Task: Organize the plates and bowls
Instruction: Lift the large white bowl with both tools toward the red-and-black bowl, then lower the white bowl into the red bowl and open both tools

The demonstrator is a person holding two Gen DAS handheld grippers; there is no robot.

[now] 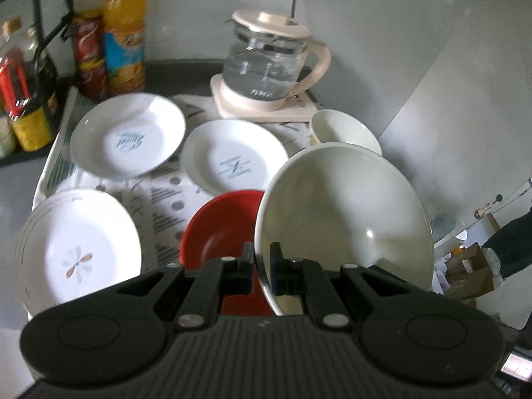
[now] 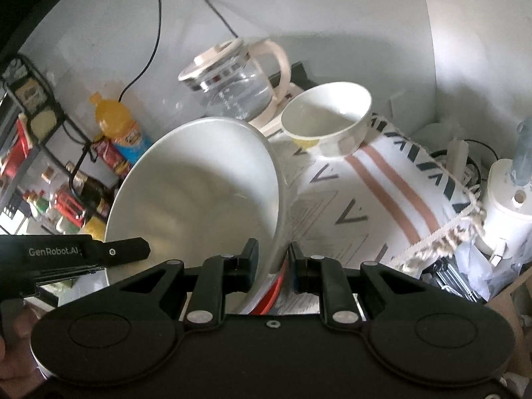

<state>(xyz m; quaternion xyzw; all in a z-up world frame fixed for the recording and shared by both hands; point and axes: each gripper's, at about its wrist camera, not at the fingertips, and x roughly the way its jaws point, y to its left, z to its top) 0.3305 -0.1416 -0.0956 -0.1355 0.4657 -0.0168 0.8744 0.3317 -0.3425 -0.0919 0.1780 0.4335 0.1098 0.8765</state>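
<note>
My left gripper (image 1: 261, 259) is shut on the rim of a large cream bowl (image 1: 345, 219), held tilted above a red bowl (image 1: 219, 229). My right gripper (image 2: 272, 256) straddles the same bowl's (image 2: 199, 199) opposite rim, jaws slightly apart around it; a red edge (image 2: 277, 286) shows beneath. The left gripper's body (image 2: 83, 252) shows at the left of the right wrist view. A small cream bowl (image 1: 345, 129) (image 2: 329, 116) stands at the back right. Two white printed plates (image 1: 128, 134) (image 1: 234, 159) and a flower plate stack (image 1: 78, 249) lie on the patterned cloth (image 1: 159, 199).
A glass kettle (image 1: 269, 66) (image 2: 239, 83) on its base stands at the back by the wall. An orange juice bottle (image 1: 124, 30) (image 2: 118, 126), a red canister (image 1: 89, 53) and a rack of bottles (image 1: 23, 93) are at the left. A white appliance (image 2: 508, 199) is at the right.
</note>
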